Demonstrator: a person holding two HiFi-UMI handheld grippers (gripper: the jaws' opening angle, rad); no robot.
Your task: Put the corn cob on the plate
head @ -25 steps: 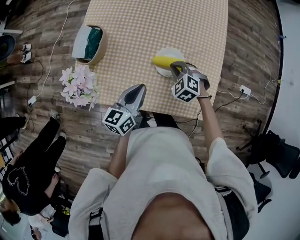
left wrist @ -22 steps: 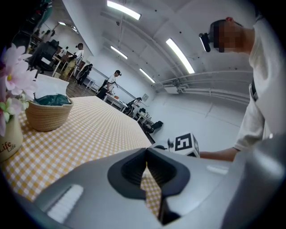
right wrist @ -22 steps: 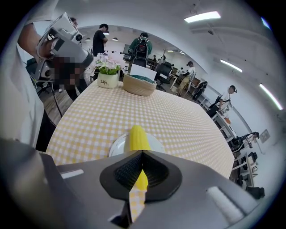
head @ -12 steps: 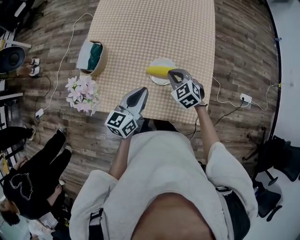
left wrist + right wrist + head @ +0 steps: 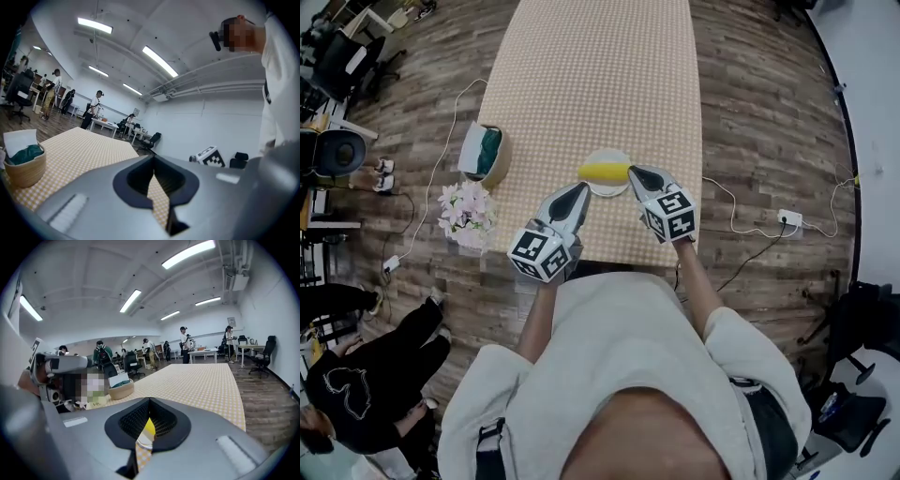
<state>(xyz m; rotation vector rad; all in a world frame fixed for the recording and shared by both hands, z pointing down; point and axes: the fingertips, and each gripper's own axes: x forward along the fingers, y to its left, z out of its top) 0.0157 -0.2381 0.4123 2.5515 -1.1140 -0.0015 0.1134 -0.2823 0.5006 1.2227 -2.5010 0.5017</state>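
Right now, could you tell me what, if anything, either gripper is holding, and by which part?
Nothing is held: the left gripper and right gripper are both shut and empty, and the corn cob lies on the plate.

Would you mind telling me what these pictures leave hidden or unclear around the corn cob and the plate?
Head view: the right gripper's tip overlaps the plate's right edge; whether it touches the corn cob is too small to tell.
Right gripper view: its shut jaws leave only a sliver of cob and plate visible.
Left gripper view: the left gripper's own body hides both entirely.
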